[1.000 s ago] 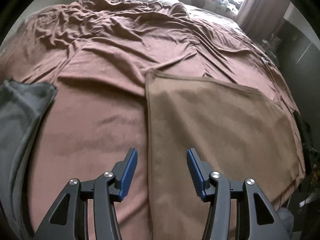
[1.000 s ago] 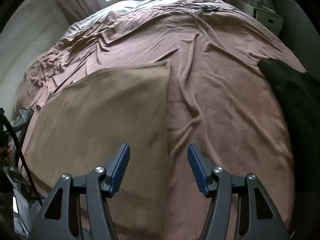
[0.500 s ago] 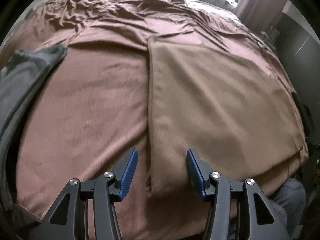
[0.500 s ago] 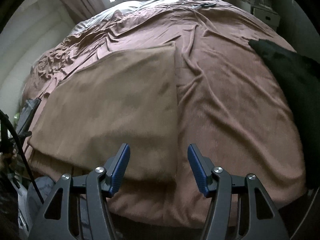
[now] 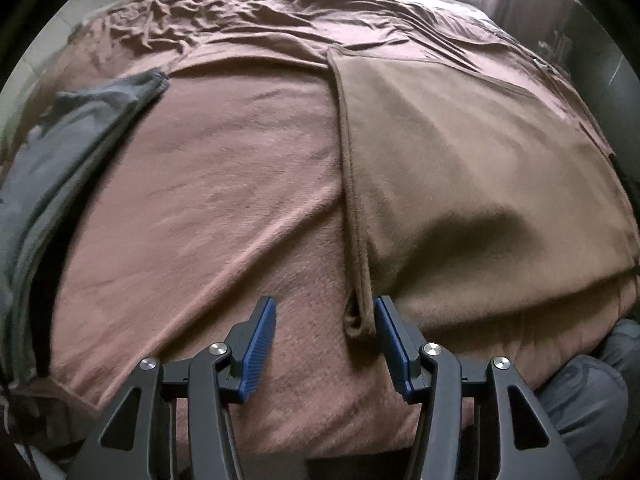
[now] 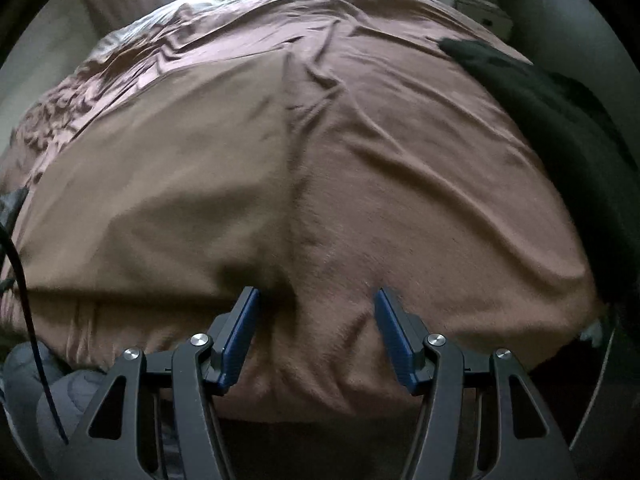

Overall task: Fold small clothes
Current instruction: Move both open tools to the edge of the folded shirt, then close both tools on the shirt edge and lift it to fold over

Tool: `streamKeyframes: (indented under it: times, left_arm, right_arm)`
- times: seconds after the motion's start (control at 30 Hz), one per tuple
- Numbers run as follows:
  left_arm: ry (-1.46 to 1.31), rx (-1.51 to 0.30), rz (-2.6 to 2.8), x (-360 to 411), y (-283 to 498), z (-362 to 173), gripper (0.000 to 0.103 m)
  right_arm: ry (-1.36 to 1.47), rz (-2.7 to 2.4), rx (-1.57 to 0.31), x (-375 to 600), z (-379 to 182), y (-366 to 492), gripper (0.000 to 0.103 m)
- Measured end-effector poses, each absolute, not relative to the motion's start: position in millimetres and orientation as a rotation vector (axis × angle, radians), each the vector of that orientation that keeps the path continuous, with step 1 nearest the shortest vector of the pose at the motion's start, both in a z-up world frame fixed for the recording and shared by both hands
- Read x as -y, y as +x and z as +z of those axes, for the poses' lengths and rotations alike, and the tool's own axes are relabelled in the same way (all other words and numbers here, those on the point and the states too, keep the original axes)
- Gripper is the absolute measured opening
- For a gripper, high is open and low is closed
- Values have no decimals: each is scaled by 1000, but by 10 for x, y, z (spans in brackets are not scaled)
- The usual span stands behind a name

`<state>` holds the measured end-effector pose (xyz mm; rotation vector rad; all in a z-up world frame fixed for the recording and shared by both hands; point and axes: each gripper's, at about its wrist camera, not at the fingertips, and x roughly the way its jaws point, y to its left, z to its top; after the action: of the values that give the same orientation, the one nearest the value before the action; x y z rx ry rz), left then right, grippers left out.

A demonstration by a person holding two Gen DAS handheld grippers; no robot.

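A tan-brown cloth (image 5: 460, 152) lies flat on the bed, its left hem running down to a near corner (image 5: 358, 320). My left gripper (image 5: 324, 340) is open, and that corner sits between its jaws, close to the right one. In the right wrist view the same cloth (image 6: 168, 168) fills the left half. My right gripper (image 6: 316, 336) is open at the cloth's near right corner (image 6: 280, 280), which lies beside its left jaw. Neither gripper holds anything.
The bed is covered by a wrinkled pinkish-brown sheet (image 5: 208, 208). A grey garment (image 5: 60, 152) lies at its left edge. A black garment (image 6: 560, 120) lies at the right. Grey-trousered knees (image 5: 592, 392) show below the near bed edge.
Both grippers have drawn back and down toward the near bed edge. The cloth's near corners now sit at the jaws. Both stay open.
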<state>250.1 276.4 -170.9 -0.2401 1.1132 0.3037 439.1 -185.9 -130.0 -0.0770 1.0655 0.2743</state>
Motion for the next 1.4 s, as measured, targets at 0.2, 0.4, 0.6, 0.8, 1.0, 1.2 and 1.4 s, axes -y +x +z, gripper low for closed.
streamKeyframes:
  times: [0.2,0.4,0.6,0.8,1.0,1.2,1.4]
  left_arm:
    - [-246,-1003,324,-2704,2327,-1367,53]
    - [-292,-931,216,-2500,2408,-1179,32]
    - [-325,-955,176,-2388,2587,-1350,25]
    - [-364,-1055,274,-2567,2640,-1744,16]
    - [-476,-1025,292,-2725,2508,-1720,5]
    - [-638,-955,323,-2832,2225,-1647,23]
    - [-833,-900,278,-2961,2061,-1718,37]
  right_arm:
    - [20,351,-997,1892,-1042,4226,58]
    - [60,425,-982,1789,-953,4232,26]
    - [51,461,-998,1727,-1093,4401,22]
    - [72,359,-1087,1896,-1377,4606,4]
    - [136,282,-1108,2099,-1341,4604,6]
    - [394,424,-1084,2353,-1375,4474,10]
    - [535,518,-1096,2540,-1589,4436,36]
